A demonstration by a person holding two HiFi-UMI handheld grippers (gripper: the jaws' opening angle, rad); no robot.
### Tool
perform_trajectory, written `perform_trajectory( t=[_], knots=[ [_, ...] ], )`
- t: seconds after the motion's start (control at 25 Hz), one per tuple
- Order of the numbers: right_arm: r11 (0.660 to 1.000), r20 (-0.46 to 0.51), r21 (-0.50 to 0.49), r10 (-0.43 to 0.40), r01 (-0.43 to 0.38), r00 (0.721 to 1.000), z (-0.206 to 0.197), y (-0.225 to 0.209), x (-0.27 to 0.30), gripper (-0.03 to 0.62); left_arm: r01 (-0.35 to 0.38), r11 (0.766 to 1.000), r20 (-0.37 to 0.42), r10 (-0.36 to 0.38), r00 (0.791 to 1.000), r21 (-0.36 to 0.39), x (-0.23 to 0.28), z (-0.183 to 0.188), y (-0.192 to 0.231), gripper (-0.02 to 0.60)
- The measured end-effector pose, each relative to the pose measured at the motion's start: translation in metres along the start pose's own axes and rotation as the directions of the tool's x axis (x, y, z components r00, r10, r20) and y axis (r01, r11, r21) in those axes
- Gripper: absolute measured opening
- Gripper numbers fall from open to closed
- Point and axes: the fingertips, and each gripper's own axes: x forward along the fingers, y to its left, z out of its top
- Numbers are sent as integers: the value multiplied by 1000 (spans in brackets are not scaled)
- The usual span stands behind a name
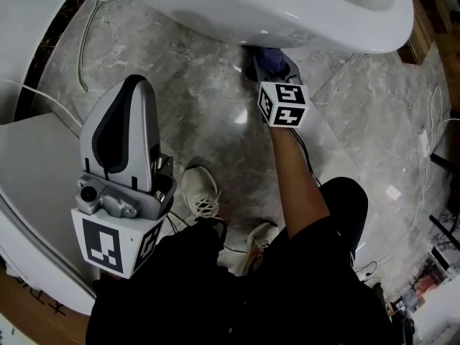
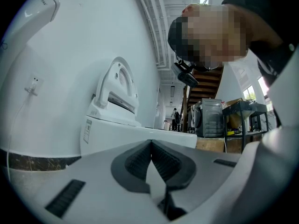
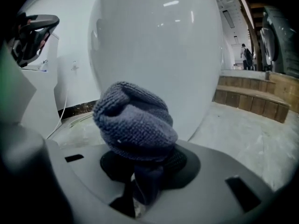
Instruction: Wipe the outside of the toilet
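R gripper (image 3: 142, 164) grasping cloth (image 3: 135, 125) by toilet (image 3: 154, 50) (cable (image 1: 84, 45) nearby), L gripper (image 2: 151, 148) clenched, empty

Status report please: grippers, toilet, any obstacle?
Right gripper shut on cloth, low beside toilet; contact unclear. Left gripper shut, empty, held aside. Nothing between cloth and toilet.

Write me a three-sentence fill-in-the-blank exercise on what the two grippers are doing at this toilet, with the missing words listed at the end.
1. The knitted cloth is clamped in the ____ gripper.
2. The left gripper has its jaws ____, with nothing between them.
3. The cloth is held close to the curved outside of the ____'s white bowl.

Missing words: right; shut; toilet.
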Motion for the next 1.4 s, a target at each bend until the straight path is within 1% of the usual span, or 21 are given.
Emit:
perform_trajectory(
  t=[0.24,0.4,0.48,0.6,0.72,0.8,0.88,0.96,1.04,1.12,1.2,1.32,1.4],
  knots=[
    [1000,-105,-3,16,-17,994,-21,-7,20,114,6,1000,-18,-6,1000,2,-2,-4,0,11],
    [999,-195,-1,40,-41,980,-33,-10,33,115,3,1000,-15,-3,1000,6,-4,-2,0,11],
    [998,-225,-12,55,-59,973,-36,-10,37,117,-1,1000,-12,1,1000,6,-6,-2,0,11],
    [997,-245,-28,58,-67,968,-38,-11,35,115,-3,1000,-5,3,1000,6,-7,1,-1,11],
    [998,-233,-37,44,-54,971,-36,-13,21,112,-6,1000,14,6,1000,6,-8,7,-3,11],
    [999,-198,-33,30,-38,980,-28,-17,3,110,-2,1000,27,2,1000,8,-8,11,-7,11],
    [1000,-138,-13,13,-15,990,-11,-21,-18,110,1,1000,33,-2,999,7,-9,14,-11,11],
    [999,-47,36,-13,15,999,10,-26,-43,110,1,1000,31,-1,1000,5,-10,15,-13,11],
    [994,47,100,-57,52,997,29,-32,-72,109,-1,1000,31,1,1000,8,-13,17,-16,11],
    [989,139,132,-90,72,986,48,-35,-101,109,-6,1000,45,6,999,15,-15,23,-19,11],
    [988,230,134,-106,77,967,71,-37,-125,109,-7,1000,52,6,999,20,-17,27,-24,11],
    [989,353,131,-116,74,928,115,-41,-154,109,0,999,49,-2,999,32,-19,29,-32,11],
    [992,420,95,-113,80,900,141,-40,-173,109,6,999,51,-8,999,40,-20,31,-38,11]
  ],
)
